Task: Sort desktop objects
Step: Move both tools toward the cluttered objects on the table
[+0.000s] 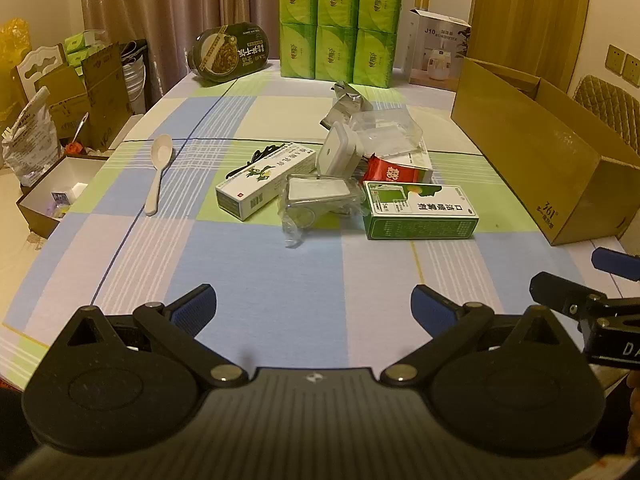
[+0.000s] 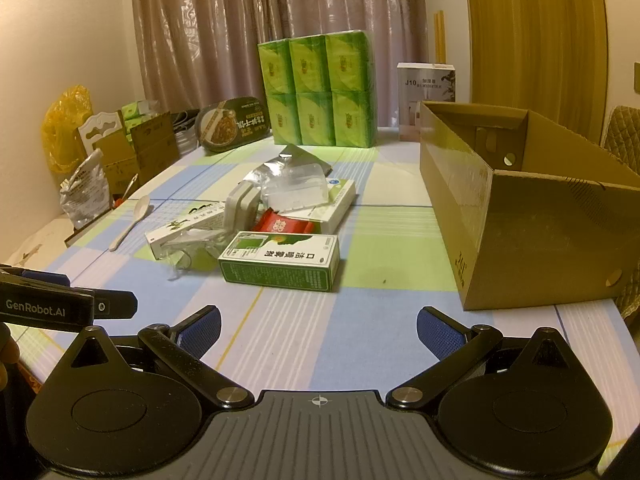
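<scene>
A pile of small items lies mid-table: a green and white box point(image 1: 418, 211) point(image 2: 280, 261), a long white box with a green plant print point(image 1: 266, 179) point(image 2: 184, 230), a red packet point(image 1: 394, 171) point(image 2: 286, 224), a white charger point(image 1: 338, 152) point(image 2: 240, 208), clear plastic packs point(image 1: 320, 198) point(image 2: 296, 190) and a white spoon point(image 1: 160, 172) point(image 2: 130, 222). An open cardboard box point(image 1: 540, 152) point(image 2: 532, 216) stands to the right. My left gripper point(image 1: 314, 310) and my right gripper point(image 2: 318, 332) are both open and empty, hovering over the near table edge, short of the pile.
The checked tablecloth point(image 1: 280, 264) covers the table. At the back stand a green tissue pack point(image 1: 340, 24) point(image 2: 318, 94), a dark noodle bowl point(image 1: 230, 52) and a humidifier box point(image 1: 438, 50). Cartons and bags stand off the left edge point(image 1: 60, 120).
</scene>
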Demonstrator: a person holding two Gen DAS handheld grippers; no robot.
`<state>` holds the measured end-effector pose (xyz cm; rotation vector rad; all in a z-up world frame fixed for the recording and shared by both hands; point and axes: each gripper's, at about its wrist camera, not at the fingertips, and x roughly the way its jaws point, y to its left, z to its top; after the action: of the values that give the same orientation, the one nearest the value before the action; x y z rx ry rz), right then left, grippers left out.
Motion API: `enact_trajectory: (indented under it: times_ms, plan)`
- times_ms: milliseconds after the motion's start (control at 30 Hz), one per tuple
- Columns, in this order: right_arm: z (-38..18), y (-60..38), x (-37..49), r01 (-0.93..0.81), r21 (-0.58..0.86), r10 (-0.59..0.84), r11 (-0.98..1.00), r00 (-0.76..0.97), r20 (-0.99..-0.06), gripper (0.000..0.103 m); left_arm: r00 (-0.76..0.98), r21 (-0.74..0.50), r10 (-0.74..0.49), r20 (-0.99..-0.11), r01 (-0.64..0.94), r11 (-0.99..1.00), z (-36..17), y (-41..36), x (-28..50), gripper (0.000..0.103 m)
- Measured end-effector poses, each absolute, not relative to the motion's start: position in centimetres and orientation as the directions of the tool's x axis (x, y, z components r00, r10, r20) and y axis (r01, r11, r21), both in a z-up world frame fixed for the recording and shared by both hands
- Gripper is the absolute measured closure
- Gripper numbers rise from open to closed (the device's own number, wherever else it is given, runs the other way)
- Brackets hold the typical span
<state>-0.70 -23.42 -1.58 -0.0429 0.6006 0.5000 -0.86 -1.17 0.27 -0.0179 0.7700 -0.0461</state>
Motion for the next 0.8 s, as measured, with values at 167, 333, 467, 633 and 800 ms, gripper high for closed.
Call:
enact_trajectory:
  times_ms: [167,333,467,633,800]
  plan:
    - [-1.76,-23.45,-0.78,-0.466,0.103,0.439,0.879,0.707,-0.555,0.002,0.717,-0.034,-0.048,-0.696,0.035,0.999,0.25,-1.21,-0.83,0.001]
    - [-1.82,-23.44,-0.83,-0.467,0.102,0.439,0.879,0.705,-0.556,0.002,0.717,-0.034,-0.047,-0.695,0.032,0.999,0.27,-1.25,-0.81,0.001]
    - [-1.79,-23.38,-0.8,-0.471,0.101,0.441,0.877,0.701,-0.561,0.002,0.717,-0.034,-0.046,-0.695,0.031,0.999,0.31,-1.29,-0.81,0.001]
    - [-1.76,-23.37,-0.69,-0.472,0.099,0.441,0.876,0.699,-0.563,0.002,0.717,-0.037,-0.05,-0.695,0.033,0.999,0.52,-1.47,-0.65,0.001]
    - [-1.75,-23.17,-0.81,-0.485,0.086,0.446,0.87,0.702,-0.555,0.002,0.717,-0.043,-0.046,-0.696,0.023,0.999,0.59,-1.41,-0.6,0.001]
